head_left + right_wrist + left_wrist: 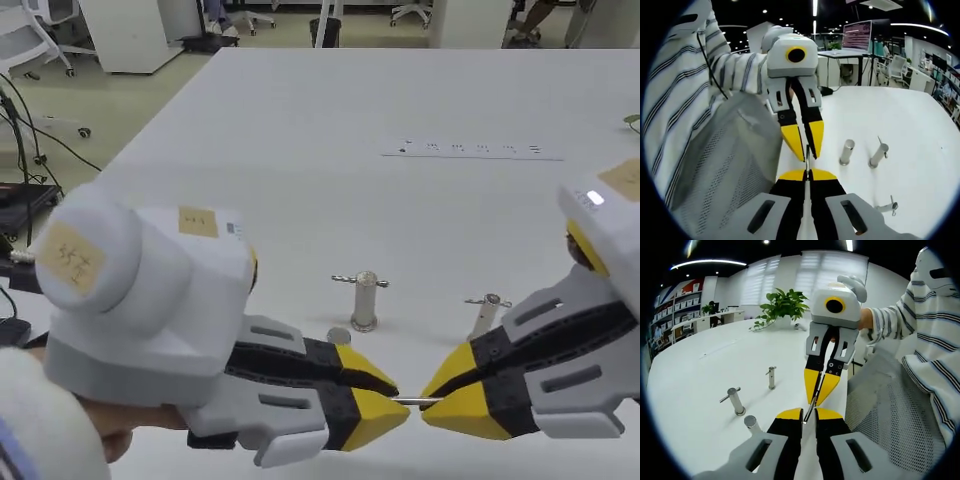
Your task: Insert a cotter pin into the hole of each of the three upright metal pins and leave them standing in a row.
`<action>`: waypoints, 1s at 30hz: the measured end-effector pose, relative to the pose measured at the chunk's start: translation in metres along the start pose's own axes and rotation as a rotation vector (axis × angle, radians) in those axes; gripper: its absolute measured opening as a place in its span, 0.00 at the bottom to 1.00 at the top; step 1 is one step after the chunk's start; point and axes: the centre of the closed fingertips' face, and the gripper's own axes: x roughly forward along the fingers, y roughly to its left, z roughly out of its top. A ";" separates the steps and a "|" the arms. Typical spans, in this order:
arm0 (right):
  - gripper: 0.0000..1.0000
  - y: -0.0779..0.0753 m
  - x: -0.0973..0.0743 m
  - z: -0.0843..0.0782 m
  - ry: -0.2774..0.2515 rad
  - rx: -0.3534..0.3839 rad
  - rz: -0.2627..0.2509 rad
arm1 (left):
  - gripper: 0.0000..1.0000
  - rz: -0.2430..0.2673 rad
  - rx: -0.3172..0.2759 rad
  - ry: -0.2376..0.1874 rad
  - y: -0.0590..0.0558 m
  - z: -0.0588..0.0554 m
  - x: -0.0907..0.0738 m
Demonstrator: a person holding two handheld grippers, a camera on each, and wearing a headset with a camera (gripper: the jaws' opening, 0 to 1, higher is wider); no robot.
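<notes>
Cotter fitted: upright silver metal pin [365, 300] at 11 o'clock from the jaws, second pin [486, 316] at 1 o'clock. Bare: third pin [338, 336] at 10 o'clock. Last thin wire cotter pin [413, 401] clamped by left gripper [399, 401] and right gripper [428, 403].

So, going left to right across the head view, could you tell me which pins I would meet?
Bare pin → pin with cotter → held cotter pin → second pin with cotter.

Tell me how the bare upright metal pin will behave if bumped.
The bare pin looks solid metal: probably stiff and heavy for its size. Tall on a small base, it may tip if bumped high, then roll.
</notes>
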 end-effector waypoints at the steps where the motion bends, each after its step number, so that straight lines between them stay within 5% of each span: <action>1: 0.04 -0.001 0.000 0.000 0.000 0.000 -0.002 | 0.08 0.004 0.002 -0.001 0.001 0.000 0.000; 7: 0.04 -0.013 -0.001 0.001 0.000 0.023 -0.045 | 0.15 0.058 0.011 -0.013 0.015 0.001 -0.004; 14: 0.04 -0.035 -0.002 -0.004 0.009 0.084 -0.123 | 0.28 0.199 0.025 -0.053 0.047 0.005 -0.016; 21: 0.04 -0.048 -0.001 -0.010 0.024 0.119 -0.169 | 0.29 0.308 -0.015 -0.034 0.075 -0.008 -0.024; 30: 0.04 -0.060 0.007 -0.016 0.039 0.129 -0.191 | 0.29 0.295 -0.029 0.007 0.086 -0.027 -0.013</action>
